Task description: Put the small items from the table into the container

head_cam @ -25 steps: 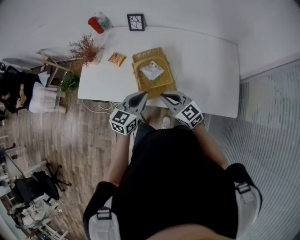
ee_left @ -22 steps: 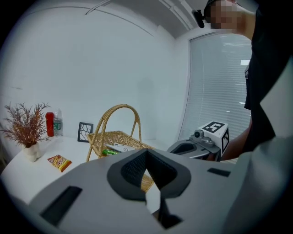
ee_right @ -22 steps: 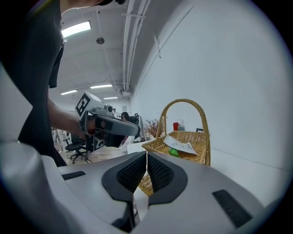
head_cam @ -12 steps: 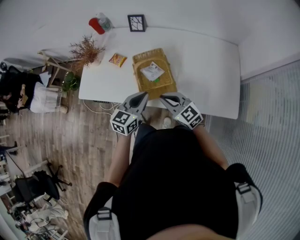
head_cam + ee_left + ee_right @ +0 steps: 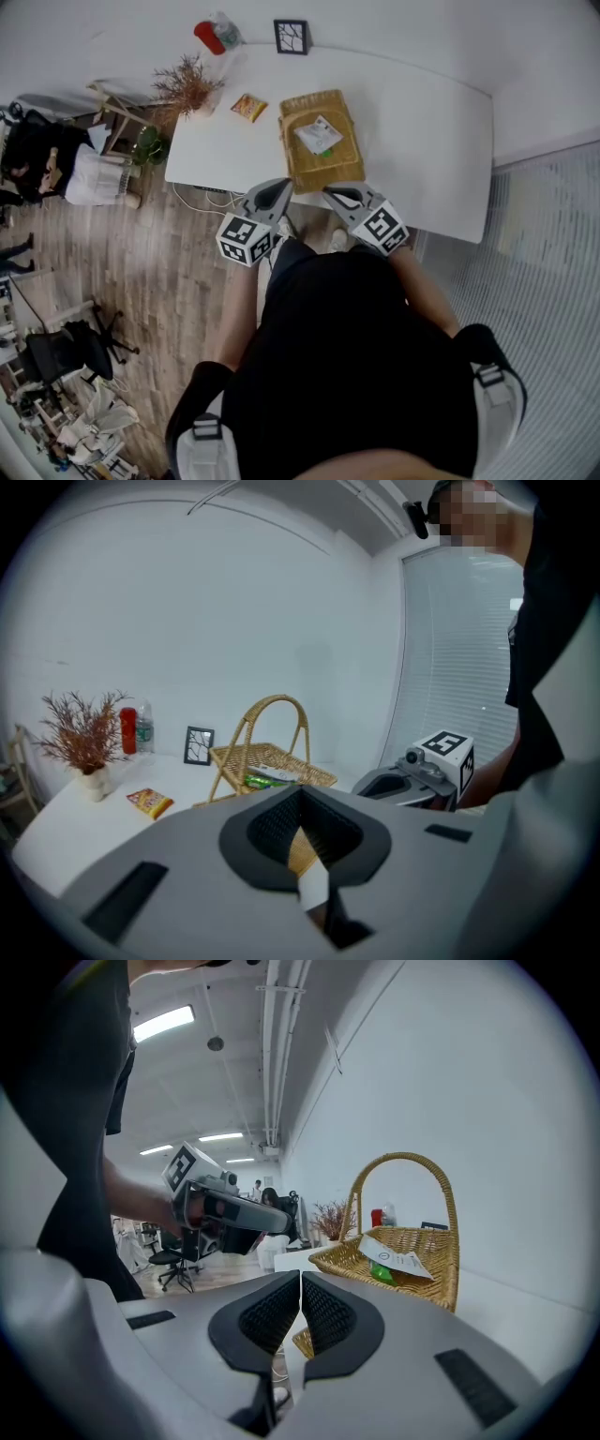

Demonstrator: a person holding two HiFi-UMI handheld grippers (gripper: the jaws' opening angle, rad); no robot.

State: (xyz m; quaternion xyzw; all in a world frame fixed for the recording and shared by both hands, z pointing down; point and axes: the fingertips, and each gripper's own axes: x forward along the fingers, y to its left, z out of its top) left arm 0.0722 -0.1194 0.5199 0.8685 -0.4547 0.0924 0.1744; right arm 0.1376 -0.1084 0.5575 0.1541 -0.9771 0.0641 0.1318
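A white table (image 5: 422, 122) carries a wicker basket (image 5: 319, 175) by its near edge. A snack packet (image 5: 248, 107) lies toward the left edge, and a picture frame (image 5: 291, 36) stands at the far edge.

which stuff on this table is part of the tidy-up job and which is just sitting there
Job: snack packet, wicker basket, white packet already in it.
Lying about: picture frame, red canister, water bottle, dried plant.

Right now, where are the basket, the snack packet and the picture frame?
basket (image 5: 330, 174), head view, bare woven floor.
snack packet (image 5: 248, 107), head view, middle of the wrapper.
picture frame (image 5: 292, 36), head view, its centre.
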